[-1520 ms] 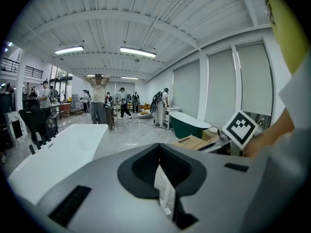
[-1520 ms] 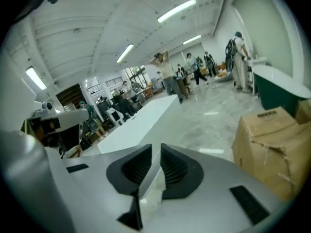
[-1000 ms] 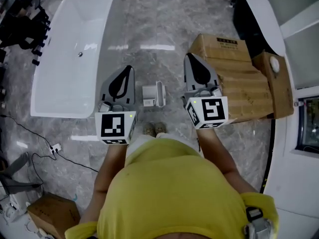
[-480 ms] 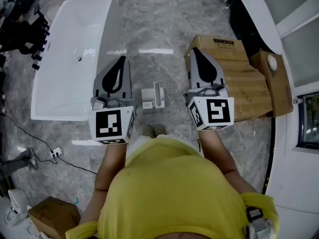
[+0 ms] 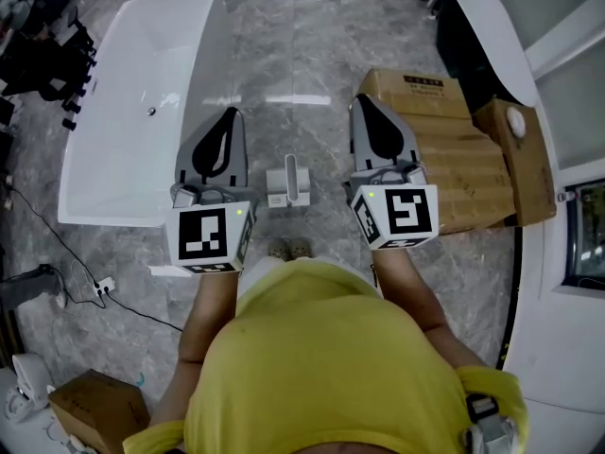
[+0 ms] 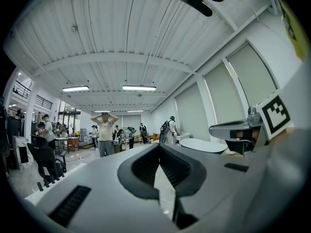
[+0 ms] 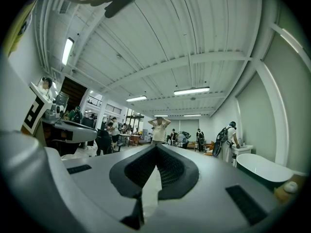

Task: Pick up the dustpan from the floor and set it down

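With my left gripper [image 5: 230, 114] and right gripper [image 5: 363, 102] pinched together, empty (both level), I should stoop, spread one, and grip the small white plastic dustpan [image 5: 290, 182] by its handle.

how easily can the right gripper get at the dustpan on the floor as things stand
Probably yes, though not from this pose. Bare floor surrounds the dustpan and nothing blocks the right gripper, but it points level, high above, fingers shut; it must drop, tilt down and open.
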`<action>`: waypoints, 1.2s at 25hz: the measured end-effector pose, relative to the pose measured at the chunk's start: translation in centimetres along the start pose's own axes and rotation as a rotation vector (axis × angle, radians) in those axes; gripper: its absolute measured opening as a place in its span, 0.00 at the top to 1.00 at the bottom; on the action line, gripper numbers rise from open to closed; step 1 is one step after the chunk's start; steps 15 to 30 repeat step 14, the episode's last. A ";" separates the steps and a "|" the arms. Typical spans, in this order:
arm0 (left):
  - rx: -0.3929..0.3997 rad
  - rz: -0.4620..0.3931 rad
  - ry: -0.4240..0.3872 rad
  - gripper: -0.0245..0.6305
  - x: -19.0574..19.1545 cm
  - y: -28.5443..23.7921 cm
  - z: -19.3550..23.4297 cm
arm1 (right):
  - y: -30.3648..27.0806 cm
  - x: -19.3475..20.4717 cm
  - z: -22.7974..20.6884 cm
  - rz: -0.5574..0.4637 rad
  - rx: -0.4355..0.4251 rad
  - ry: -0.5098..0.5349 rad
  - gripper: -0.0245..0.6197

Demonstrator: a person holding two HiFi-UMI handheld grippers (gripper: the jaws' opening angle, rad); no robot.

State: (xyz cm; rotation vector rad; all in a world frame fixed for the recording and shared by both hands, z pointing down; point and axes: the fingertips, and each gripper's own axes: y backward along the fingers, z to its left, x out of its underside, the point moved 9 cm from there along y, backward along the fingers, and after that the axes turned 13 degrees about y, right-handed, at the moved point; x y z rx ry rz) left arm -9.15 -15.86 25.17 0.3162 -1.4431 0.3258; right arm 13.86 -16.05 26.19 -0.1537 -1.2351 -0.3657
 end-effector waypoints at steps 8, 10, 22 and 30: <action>-0.016 -0.010 -0.011 0.96 0.7 0.7 -1.7 | 1.1 1.0 -0.9 -0.009 -0.016 -0.012 0.95; -0.023 -0.011 -0.010 0.96 1.0 0.9 -1.9 | 1.3 1.3 -0.9 -0.010 -0.022 -0.013 0.95; -0.028 -0.011 -0.004 0.96 1.3 1.1 -2.4 | 1.7 1.5 -1.1 -0.011 -0.033 -0.010 0.95; -0.028 -0.011 -0.004 0.96 1.3 1.1 -2.4 | 1.7 1.5 -1.1 -0.011 -0.033 -0.010 0.95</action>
